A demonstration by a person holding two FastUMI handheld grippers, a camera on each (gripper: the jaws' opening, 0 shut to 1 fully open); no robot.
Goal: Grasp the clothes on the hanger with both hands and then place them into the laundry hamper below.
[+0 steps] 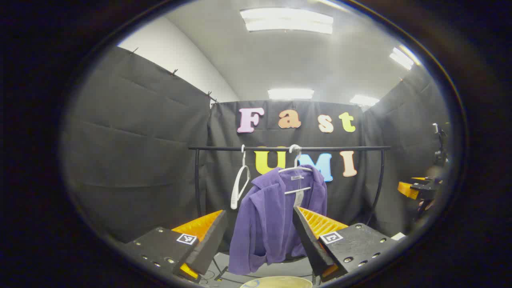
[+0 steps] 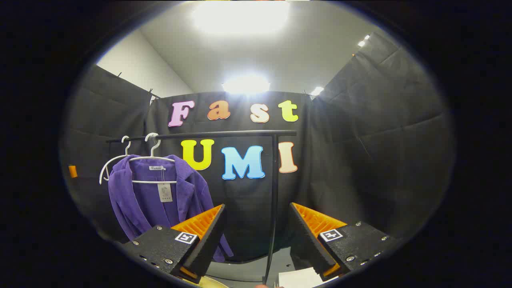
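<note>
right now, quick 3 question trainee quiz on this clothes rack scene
1. True or false: the purple garment hangs on a white hanger on the black rail.
2. How many white hangers are on the rail? A) one B) two C) four
3. Fill in: the jaws of both the left gripper and the right gripper stand ____.

Key: 1 true. 2 B, the second, empty hanger hangs beside the garment. 3 open, neither touching the garment.
</note>
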